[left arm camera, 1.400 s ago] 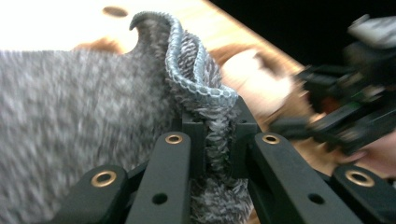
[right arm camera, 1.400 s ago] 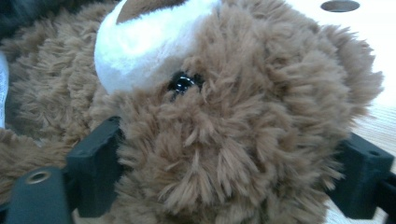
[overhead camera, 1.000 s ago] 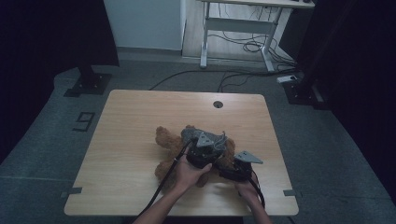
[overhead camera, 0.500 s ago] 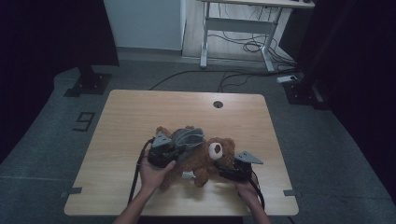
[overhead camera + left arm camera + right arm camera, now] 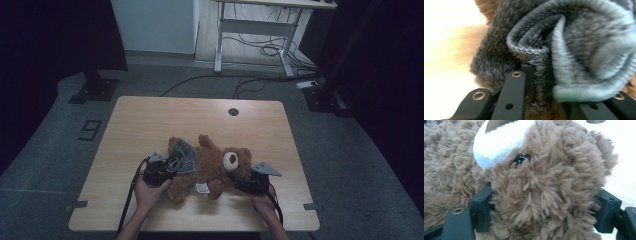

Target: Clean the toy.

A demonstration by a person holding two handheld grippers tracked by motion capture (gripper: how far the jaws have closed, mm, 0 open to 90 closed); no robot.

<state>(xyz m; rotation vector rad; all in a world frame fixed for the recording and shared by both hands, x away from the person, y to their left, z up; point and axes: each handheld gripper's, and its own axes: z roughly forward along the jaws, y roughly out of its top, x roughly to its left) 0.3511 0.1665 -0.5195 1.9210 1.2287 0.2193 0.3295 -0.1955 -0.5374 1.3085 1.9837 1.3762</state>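
A brown teddy bear [image 5: 215, 165] lies near the counter's [image 5: 200, 115] near edge. Left tongs [image 5: 167, 170] pinch its grey knitted garment [image 5: 184, 159]; right tongs [image 5: 240, 182] clasp its head.

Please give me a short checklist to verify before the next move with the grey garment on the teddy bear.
1. Left hand-held gripper shut on the grey knitted fabric garment: ok, its hem is pinched between the jaws.
2. Right hand-held gripper holds the brown plush teddy bear at the head: ok, the jaws sit on both sides of the head.
3. Bear lies fully on the light wooden table, away from the edges: ok.
4. Garment bunched around the bear's legs: ok.
5. Whether the garment is snagged on a paw: cannot tell.
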